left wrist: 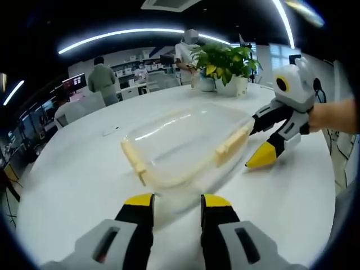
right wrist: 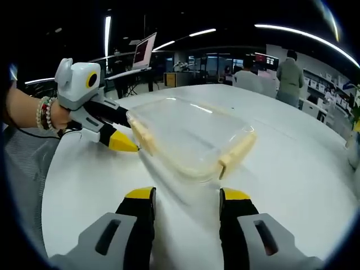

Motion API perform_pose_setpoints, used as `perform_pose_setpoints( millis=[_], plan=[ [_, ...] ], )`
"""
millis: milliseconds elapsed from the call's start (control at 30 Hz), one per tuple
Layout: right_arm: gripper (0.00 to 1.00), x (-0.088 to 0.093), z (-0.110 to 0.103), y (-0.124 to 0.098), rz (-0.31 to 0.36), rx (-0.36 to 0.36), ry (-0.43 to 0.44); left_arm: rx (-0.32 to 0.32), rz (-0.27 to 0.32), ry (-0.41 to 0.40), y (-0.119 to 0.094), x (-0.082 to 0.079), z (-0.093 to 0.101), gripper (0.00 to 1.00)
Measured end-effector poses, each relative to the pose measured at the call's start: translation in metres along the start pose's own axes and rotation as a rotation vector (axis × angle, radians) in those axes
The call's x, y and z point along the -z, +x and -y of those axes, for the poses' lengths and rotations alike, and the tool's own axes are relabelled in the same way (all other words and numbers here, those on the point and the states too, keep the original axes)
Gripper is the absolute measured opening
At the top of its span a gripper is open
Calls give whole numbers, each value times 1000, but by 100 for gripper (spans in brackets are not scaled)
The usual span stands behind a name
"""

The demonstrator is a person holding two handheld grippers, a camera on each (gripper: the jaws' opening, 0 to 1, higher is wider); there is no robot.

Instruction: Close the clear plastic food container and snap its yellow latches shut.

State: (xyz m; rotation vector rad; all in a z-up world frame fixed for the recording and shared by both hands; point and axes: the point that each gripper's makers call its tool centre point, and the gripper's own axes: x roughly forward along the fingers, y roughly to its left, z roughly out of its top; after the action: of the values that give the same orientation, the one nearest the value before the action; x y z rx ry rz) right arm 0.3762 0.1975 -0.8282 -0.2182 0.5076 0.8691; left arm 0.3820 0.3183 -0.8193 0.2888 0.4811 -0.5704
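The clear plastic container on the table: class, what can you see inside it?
Nothing shows inside the clear container; the white table is visible through it. Its yellow latches hide thin strips along the edges.

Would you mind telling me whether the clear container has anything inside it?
Empty: the white table shows straight through the clear container in both views, with no contents visible.

I note the clear plastic food container with yellow latches [left wrist: 183,147] at frame centre on the round white table [left wrist: 73,180], the green potted plant [left wrist: 228,67] behind it at upper right.
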Motion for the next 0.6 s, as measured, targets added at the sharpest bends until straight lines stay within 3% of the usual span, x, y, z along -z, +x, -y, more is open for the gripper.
perform_pose_setpoints(
  millis=[600],
  plan=[
    [42,-31,20,43,24,7,36,-27,1,-1,23,-7,-52,27]
  ],
)
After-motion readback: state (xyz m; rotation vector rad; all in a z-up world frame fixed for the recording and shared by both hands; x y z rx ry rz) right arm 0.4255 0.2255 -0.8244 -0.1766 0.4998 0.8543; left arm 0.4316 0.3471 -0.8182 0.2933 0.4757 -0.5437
